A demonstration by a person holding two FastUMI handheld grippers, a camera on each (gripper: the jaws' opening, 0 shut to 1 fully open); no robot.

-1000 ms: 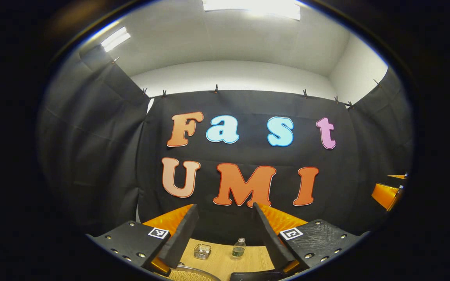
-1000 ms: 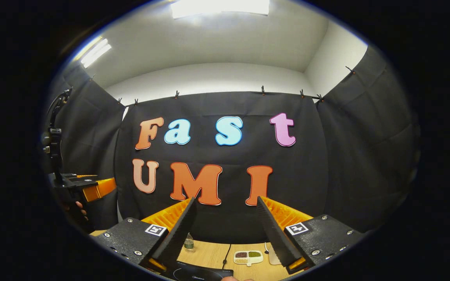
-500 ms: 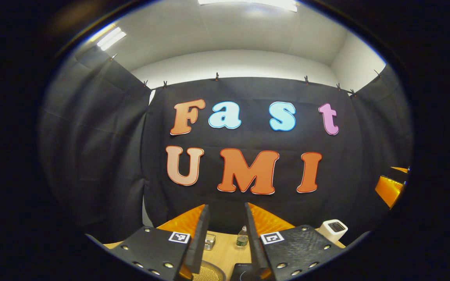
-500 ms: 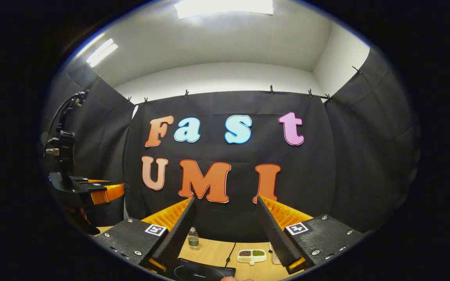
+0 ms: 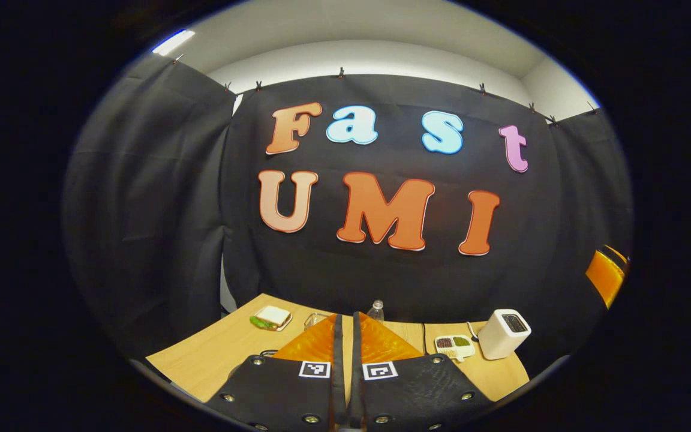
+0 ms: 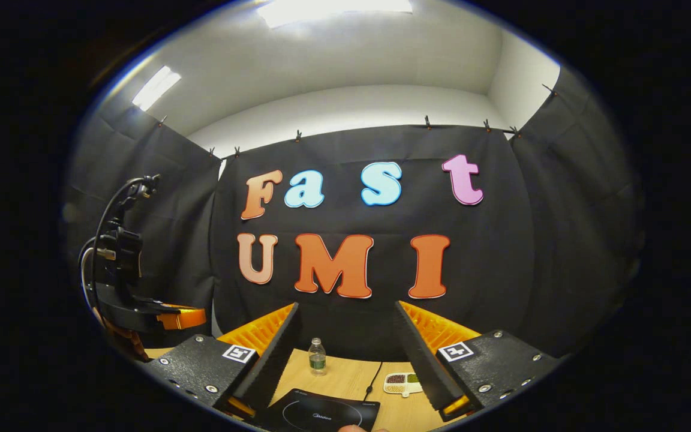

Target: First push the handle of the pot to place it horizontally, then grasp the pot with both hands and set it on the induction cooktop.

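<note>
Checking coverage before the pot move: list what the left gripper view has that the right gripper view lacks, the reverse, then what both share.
Left gripper view: a sandwich, a white box, the shut left gripper up close. Right gripper view: the induction cooktop, the open right gripper up close. Both: the water bottle, the divided dish, the wooden table.

Table [image 5: 213, 354]: light wood, matt, fine grain. Cooktop [image 6: 321, 413]: glossy black glass-like top, smooth. Bottle [image 6: 317, 356]: clear plastic, shiny. White box [image 5: 503, 333]: smooth plastic w/ dark top panel. Divided dish [image 5: 453, 344]: white, smooth, prob. plastic. Left gripper [image 5: 345, 372] & right gripper [image 6: 345, 354]: body plates rough-textured matt w/ shiny metal screws; ribbed plastic behind fingers. Wall [image 6: 531, 240]: matt cloth, creased. Cable [image 6: 372, 380]: thin, smooth.
</note>
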